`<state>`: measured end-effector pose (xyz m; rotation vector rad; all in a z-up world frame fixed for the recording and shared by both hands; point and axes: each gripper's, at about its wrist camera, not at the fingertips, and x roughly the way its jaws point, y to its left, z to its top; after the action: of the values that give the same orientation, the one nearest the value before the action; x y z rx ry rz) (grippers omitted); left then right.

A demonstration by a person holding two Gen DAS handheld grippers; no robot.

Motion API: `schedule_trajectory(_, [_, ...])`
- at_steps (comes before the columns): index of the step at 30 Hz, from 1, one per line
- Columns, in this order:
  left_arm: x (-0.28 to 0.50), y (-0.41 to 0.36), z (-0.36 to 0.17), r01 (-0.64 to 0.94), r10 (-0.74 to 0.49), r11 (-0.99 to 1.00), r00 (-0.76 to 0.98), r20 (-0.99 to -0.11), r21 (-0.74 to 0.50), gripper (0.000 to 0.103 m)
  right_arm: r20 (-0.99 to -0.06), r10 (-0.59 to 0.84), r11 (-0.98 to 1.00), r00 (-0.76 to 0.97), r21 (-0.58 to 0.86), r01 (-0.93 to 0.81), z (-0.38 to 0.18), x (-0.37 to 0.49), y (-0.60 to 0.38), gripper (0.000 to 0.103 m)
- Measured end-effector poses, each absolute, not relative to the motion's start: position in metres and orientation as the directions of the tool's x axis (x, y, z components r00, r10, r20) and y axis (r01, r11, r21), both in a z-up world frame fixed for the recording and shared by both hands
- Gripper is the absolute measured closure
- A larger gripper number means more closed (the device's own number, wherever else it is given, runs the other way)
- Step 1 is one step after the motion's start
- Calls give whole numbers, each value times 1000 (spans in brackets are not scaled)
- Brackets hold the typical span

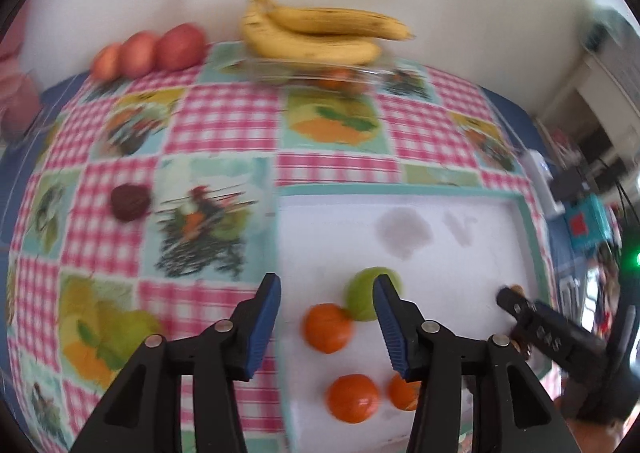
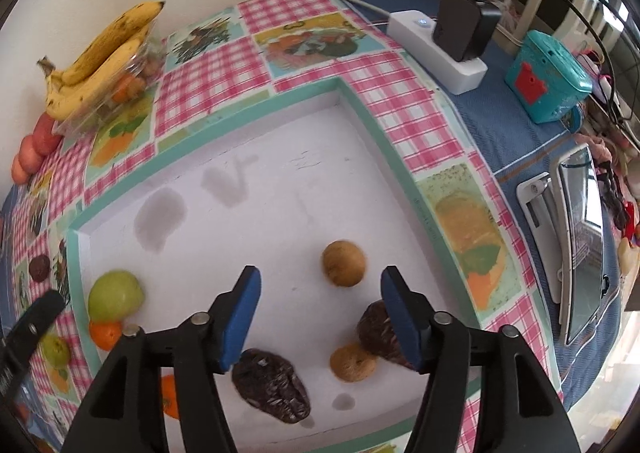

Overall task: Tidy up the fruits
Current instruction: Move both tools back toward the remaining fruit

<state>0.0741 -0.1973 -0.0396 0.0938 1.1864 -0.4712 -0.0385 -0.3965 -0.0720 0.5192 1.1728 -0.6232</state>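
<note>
Left hand-held gripper [image 1: 326, 327] and right hand-held gripper [image 2: 320, 313], both wide and empty, poised over white tray [image 2: 280, 181].

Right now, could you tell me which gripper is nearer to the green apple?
Left. The left gripper hovers right over the green apple, one finger overlapping it; the right gripper is across the tray, above the brown fruits.

A checked tablecloth [image 2: 208, 85] with fruit prints is covering the table, over a blue cloth [image 2: 516, 141]. At the far right a white power strip [image 2: 436, 49] is sitting with a black adapter [image 2: 460, 27] plugged in. A teal box [image 2: 548, 81] is standing beside it, and a tablet [image 2: 580, 241] is leaning nearer, at the right edge.
</note>
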Motion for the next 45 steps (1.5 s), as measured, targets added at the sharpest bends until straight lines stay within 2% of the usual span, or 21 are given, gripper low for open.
schedule_trajectory(1, [77,-191,-40,380,-294,909,296,-909,-170,47,-950,-179,728,258,48,684,-71,-38,-394,31])
schedule_trajectory(3, [83,-179,-39,340,-273,926,307,-912,-163,42,-948,-185,740,260,40,671,-68,-36,-388,30])
schedule_trajectory(8, [97,-150,-40,240,-198,963,320,-927,-123,20,-939,-213,770,272,10,638,-56,-32,-370,30])
schedule_trajectory(10, [101,-140,-41,208,-185,970,318,-930,-122,15,-936,-209,776,285,19,630,-51,-32,-363,26])
schedule_trajectory(11, [104,-133,-42,189,-176,975,320,-931,-119,13,-935,-201,777,291,28,629,-50,-31,-361,17])
schedule_trajectory(12, [105,-129,-41,177,-169,977,323,-931,-116,12,-935,-193,777,297,39,628,-49,-30,-358,14])
schedule_trajectory(15, [110,-118,-38,162,-141,983,334,-932,-91,9,-938,-148,782,314,83,618,-51,-27,-352,13])
schedule_trajectory(17, [114,-111,-35,164,-118,984,350,-929,-63,2,-939,-138,782,315,92,617,-52,-25,-348,13])
schedule_trajectory(32, [132,-45,-5,116,44,987,459,-887,109,1,-923,-94,821,374,141,553,-34,-7,-302,13])
schedule_trajectory(45, [137,-6,0,98,41,991,454,-890,96,0,-917,-49,866,396,158,474,-33,23,-247,13])
